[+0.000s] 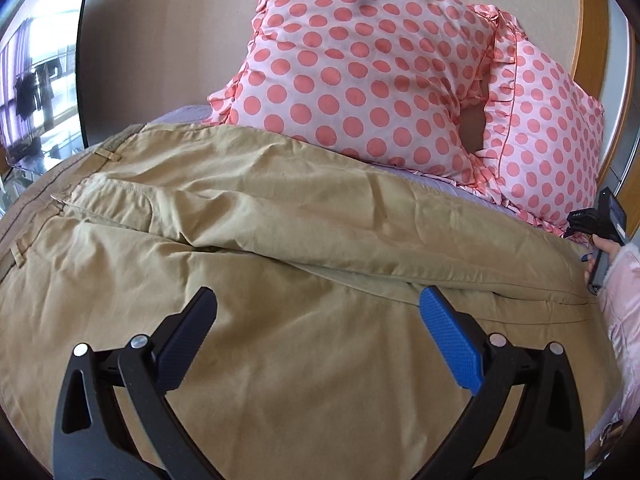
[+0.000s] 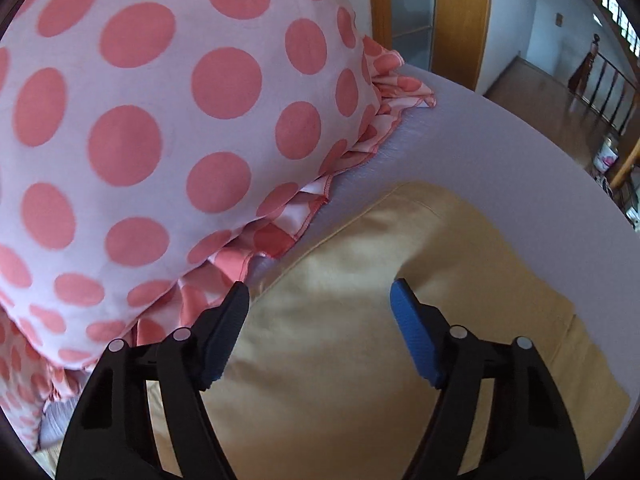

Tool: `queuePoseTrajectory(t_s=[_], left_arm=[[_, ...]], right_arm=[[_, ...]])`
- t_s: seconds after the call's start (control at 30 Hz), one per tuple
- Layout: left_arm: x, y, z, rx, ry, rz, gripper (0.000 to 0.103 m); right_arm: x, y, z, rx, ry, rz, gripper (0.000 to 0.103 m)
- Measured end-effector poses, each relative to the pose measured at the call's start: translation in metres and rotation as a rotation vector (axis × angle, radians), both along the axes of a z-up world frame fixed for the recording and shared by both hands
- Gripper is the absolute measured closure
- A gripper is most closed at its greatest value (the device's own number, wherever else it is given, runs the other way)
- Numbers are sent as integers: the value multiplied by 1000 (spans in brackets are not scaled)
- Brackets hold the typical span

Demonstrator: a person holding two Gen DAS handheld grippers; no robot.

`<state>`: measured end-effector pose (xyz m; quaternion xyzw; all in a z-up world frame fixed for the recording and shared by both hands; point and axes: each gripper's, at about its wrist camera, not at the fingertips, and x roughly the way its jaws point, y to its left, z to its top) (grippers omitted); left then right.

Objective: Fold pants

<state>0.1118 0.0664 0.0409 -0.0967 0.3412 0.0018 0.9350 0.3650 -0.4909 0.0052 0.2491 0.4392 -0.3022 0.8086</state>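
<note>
Tan pants (image 1: 256,216) lie spread across the bed, waistband at the left, one leg laid over the other, legs running right. My left gripper (image 1: 318,304) is open and empty just above the seat area of the pants. My right gripper (image 2: 320,292) is open and empty above the leg ends (image 2: 400,280) of the pants; it also shows in the left wrist view (image 1: 596,224), held in a hand with a pink sleeve at the right edge.
Two pink polka-dot pillows (image 1: 360,68) (image 2: 140,120) lean against the headboard right behind the pants. The lilac bed sheet (image 2: 500,144) ends at the right. A wooden door frame (image 2: 460,20) and a hallway lie beyond. A window (image 1: 36,80) is at far left.
</note>
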Motion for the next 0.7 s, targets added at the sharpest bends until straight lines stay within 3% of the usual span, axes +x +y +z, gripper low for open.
queuePoseTrajectory(t_s=[0.17,0.23,0.3,0.33,0.37,0.47,0.6,0.7], left_arm=[[2,1,-4,-39,6,-33,2],[4,3,-6,-57,19,-34,2],[6,7,-8,-87,27,-30,2],[6,10,-9,-108,28,-25,2],[7,14,-10,-130,29,-20,2],[7,21,-13,-183,31,-8,2],[6,23,-12,-211,15,-24,2],[6,21,-11,-221,3,-63,2]], right_arm=[[27,-1,-14,-97,83,-54,24],[25,0,-18,-110,56,-46,25],[16,5,-21,-142,23,-16,46],[8,7,-21,-152,-1,-2,70],[0,7,-22,-147,-22,8,88],[-30,2,-21,-16,-150,16,98],[-99,-6,-5,132,-398,58,98],[-176,8,8,203,-544,94,98]])
